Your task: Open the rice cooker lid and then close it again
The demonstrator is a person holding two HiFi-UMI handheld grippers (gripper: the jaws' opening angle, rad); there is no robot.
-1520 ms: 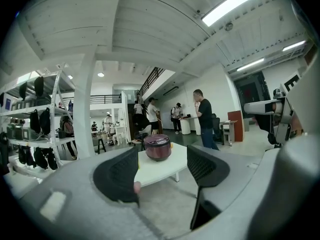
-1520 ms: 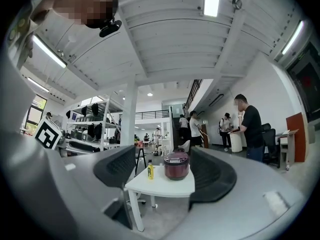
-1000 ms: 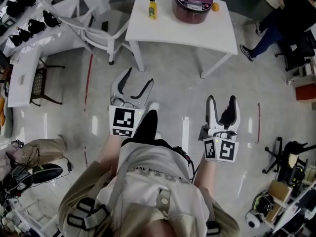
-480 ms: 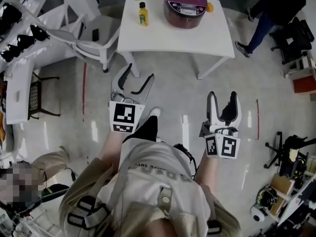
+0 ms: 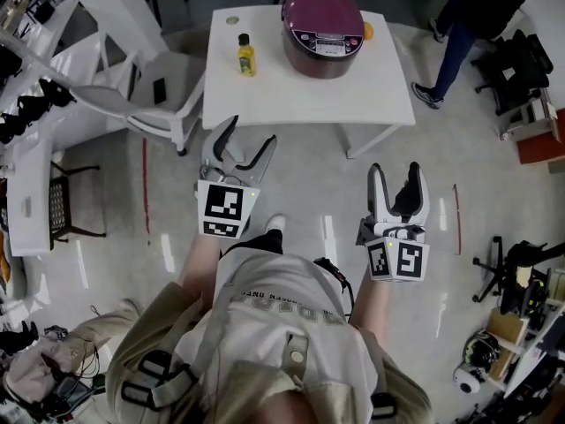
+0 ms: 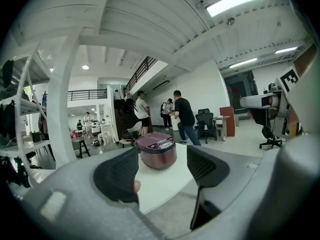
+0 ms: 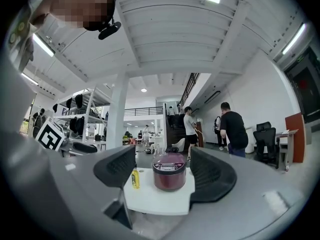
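nothing of the job is done yet, by the look of it. the rice cooker (image 5: 323, 27) sits at the top centre of the head view, on the far half of the white table (image 5: 265, 95), with its lid (image 5: 316, 5) down flat and shut. a yellow bottle (image 5: 245, 55) stands to its left, apart from it. the person stands on the floor short of the table's near edge, both tools held out in front — the left gripper (image 5: 250, 137) at centre left of the frame, the right gripper (image 5: 395, 175) at centre right, each well apart from the cooker. both have their jaws parted with nothing between the pads; in each gripper view the cooker only shows through the gap, across the table. so it's all left to do, i'd say — getting up to the table, finding the lid's release, lifting the lid, then pressing it shut.
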